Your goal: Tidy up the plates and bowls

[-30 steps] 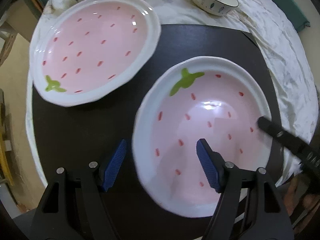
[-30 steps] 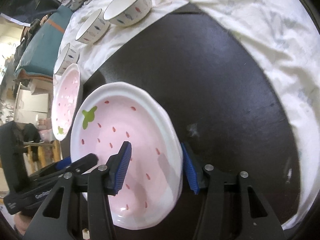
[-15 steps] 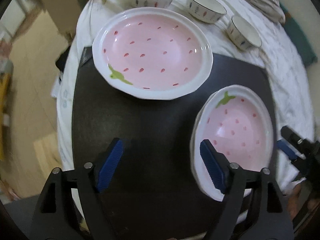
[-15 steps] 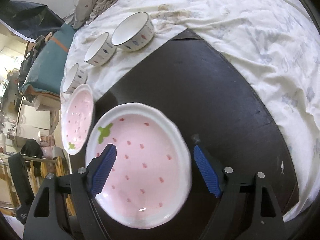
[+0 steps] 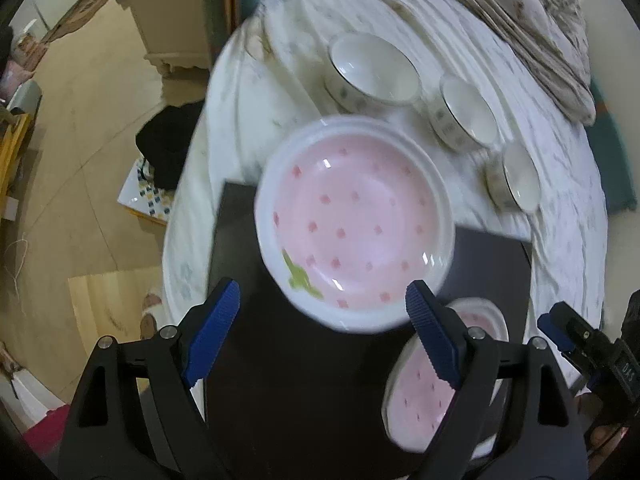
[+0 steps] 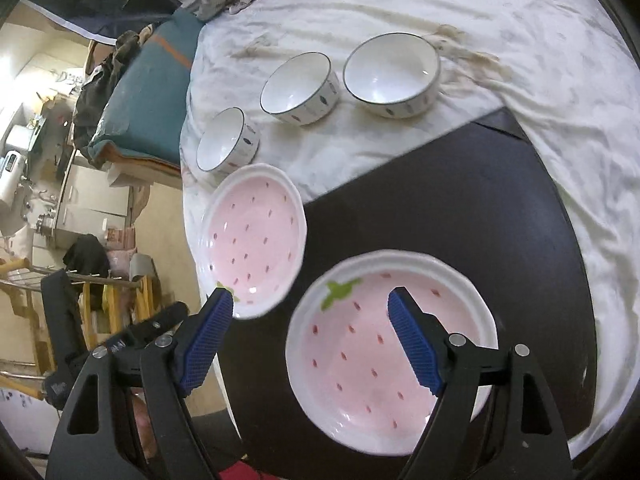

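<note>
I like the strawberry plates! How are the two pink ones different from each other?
The far plate sits half on the white cloth; the near plate lies fully on the dark mat. The far plate's green leaf points toward the grippers, the near plate's away. Both are pink with red seeds and white rims.

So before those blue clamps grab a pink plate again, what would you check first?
1. Left gripper open: ok.
2. Right gripper open: ok.
3. Nothing held in either: ok.
4. Near strawberry plate flat on the black mat: ok.
5. Far strawberry plate fully on the mat: not ok, it overlaps the white cloth.
6. Three bowls clear of the plates: ok.
</note>
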`<state>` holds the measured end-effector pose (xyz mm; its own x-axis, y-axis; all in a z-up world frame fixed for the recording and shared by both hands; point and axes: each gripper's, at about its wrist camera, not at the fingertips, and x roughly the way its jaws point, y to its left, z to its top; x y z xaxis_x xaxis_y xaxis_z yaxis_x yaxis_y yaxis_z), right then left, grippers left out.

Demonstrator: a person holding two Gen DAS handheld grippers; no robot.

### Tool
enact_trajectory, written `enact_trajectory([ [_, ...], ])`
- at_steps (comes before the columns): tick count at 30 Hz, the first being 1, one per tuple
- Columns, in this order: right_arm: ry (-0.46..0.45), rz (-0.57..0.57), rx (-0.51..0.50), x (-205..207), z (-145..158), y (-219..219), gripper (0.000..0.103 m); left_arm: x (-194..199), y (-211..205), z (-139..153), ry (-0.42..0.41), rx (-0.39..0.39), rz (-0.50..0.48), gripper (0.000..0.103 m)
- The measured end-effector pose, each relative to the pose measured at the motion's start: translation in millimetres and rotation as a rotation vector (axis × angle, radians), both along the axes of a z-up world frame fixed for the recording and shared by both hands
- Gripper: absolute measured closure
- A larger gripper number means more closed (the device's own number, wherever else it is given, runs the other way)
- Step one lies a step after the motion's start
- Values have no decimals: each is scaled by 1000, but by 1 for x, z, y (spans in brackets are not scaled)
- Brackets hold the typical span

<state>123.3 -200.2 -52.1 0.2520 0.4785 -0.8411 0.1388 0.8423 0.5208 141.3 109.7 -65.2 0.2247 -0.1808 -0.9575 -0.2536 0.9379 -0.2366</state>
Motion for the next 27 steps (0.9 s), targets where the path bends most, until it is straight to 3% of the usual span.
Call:
enact_trajectory([
  [10,-47,157,-114,63,-31,31,22,36,14,-40,18,65,-15,20],
  [15,-25,212,-78,77,-53,47,42,44,10,-54,62,86,-34,21],
  [18,7,258,-65,79,-72,58,58,45,6,-59,74,71,-50,30],
  [23,57,289,-64,80,-93,68,66,46,6,-69,103,70,-73,44],
  [27,76,299,-53,81,-103,75,72,44,11,-81,139,69,-71,68],
])
